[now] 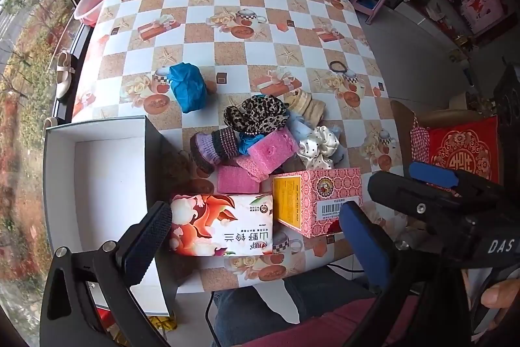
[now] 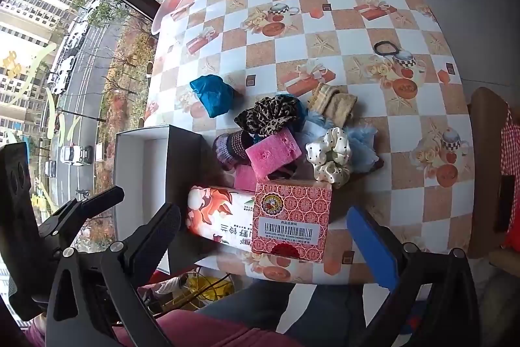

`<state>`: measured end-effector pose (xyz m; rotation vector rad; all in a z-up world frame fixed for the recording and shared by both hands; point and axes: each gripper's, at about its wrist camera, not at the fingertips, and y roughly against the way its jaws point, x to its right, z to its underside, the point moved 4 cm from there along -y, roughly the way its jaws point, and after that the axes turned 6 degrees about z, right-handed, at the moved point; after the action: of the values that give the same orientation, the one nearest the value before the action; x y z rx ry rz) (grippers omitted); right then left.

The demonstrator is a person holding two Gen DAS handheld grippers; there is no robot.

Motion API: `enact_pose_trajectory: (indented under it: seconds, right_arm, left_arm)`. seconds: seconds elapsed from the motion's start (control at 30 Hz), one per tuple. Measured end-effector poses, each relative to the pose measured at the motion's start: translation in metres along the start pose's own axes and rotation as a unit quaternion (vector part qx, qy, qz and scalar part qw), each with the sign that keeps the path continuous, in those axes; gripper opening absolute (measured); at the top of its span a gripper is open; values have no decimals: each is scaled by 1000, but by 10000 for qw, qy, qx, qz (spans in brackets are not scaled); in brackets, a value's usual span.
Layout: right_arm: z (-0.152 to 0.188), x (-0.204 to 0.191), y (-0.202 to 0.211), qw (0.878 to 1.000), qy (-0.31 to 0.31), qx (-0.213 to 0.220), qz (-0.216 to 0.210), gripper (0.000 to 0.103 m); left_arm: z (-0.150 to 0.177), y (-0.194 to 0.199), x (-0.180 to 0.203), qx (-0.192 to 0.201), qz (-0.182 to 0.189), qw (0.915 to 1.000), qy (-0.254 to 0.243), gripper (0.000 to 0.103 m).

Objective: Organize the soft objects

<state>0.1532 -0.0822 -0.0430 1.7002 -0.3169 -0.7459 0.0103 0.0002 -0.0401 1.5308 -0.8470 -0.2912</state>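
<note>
Plainly, nothing is picked up yet, so the step in hand looks like choosing a first soft piece and carrying it to the box.

Largest first: the bench (image 1: 227, 54) with its checkered cloth fills the middle of both views. At lower left of the left wrist view sits the open white box (image 1: 107, 184), with nothing showing inside, probably the place for the soft things. Next come the floral tissue pack (image 1: 221, 223) and, touching its right end, the pink patterned carton (image 1: 321, 200), both at the near edge of the bench; they stand between the tools and the heap.

The heap lies centre frame: pink sponge (image 1: 273, 150), leopard scrunchie (image 1: 256, 114), knitted purple piece (image 1: 214, 147), white dotted scrunchie (image 1: 317, 148). A blue bundle (image 1: 188, 86) lies apart, up and to the left.

The left tool (image 1: 253, 236) stands wide and holds nothing; the right tool (image 2: 263, 236) likewise gapes wide and is free.

To do it well, I would reach over the carton, take the topmost sponge first so the heap does not drag, close gently on its middle, and lift clear before swinging left to the box.
</note>
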Motion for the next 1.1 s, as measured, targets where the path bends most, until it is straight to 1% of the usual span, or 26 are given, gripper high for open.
enact_pose_trajectory:
  seconds: [0.2,0.27,0.4,0.6,0.77,0.8,0.87,0.93,1.03,1.1]
  right_arm:
    - [0,0,2,10000,21,22,5,103]
    - [1,0,2,10000,14,10,14,103]
    - [2,2,2,10000,-13,-7,22,103]
    - [4,4,2,10000,-33,12,33,103]
    - [5,4,2,10000,-28,11,38,103]
    - [5,4,2,10000,-23,4,43,103]
    - [5,4,1,10000,-18,-28,51,103]
    - [6,4,-1,10000,-18,-65,65,103]
    - [5,6,1,10000,-37,-46,69,103]
    - [6,7,0,9999,-82,-18,91,103]
  left_arm:
    - [3,-1,2,-89,145,9999,-10,103]
    - [4,0,6,-30,-54,9999,-127,103]
    - [2,1,5,52,-195,9996,-195,103]
    - [2,1,-3,97,-205,9997,-35,103]
    - [2,0,-4,161,-316,9994,-65,103]
    - [2,0,-4,153,-331,9993,-65,103]
    - [4,-2,-4,19,-336,9994,-29,103]
    - [3,-2,-4,43,-311,9995,-31,103]
    - [4,-2,-5,24,-408,9992,-37,103]
    - [2,-2,-7,103,-344,9994,-13,103]
